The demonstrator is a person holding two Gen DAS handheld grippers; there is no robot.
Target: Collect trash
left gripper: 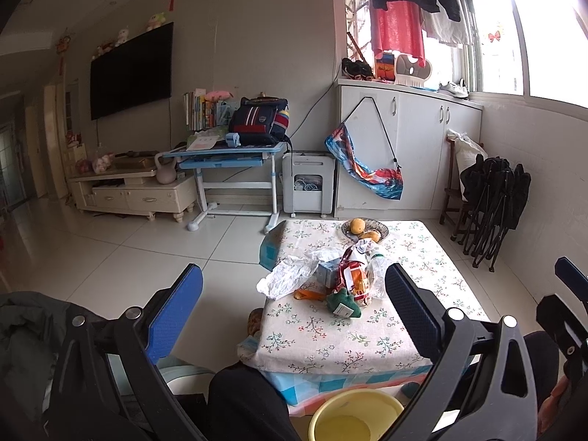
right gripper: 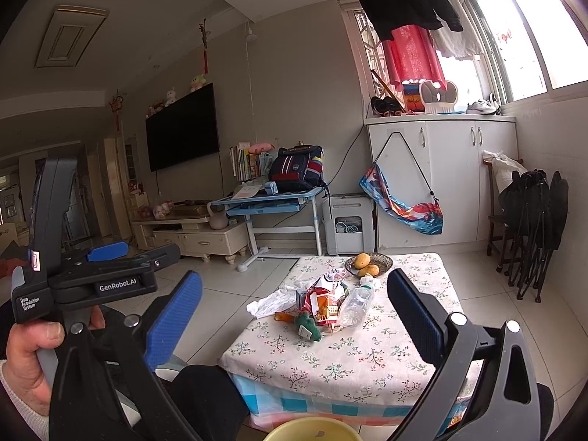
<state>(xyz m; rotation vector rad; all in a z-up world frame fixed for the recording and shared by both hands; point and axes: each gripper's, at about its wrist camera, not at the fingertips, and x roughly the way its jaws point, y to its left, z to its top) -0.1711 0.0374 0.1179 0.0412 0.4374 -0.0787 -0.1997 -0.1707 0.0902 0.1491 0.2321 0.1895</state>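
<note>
Nothing is picked up yet: both the left gripper [left gripper: 294,294] and right gripper [right gripper: 294,316] hover with jaws spread and empty, short of the trash heap [left gripper: 330,275] mid-bench beside the fruit bowl [right gripper: 368,263], so next comes reaching in toward the yellow bin [left gripper: 354,417].

The tabletop [right gripper: 341,360] has a cream cloth with small green and red flower sprigs, and under it a blue and white check cloth. The basin [left gripper: 352,413] is pale yellow. The crumpled paper [left gripper: 284,275] is white, the plastic bottle [right gripper: 354,303] is clear, the snack wrapper [right gripper: 319,301] is red and orange. The soft toy [left gripper: 343,303] is green. Both claws have blue pads [left gripper: 176,308] on black frames.
</note>
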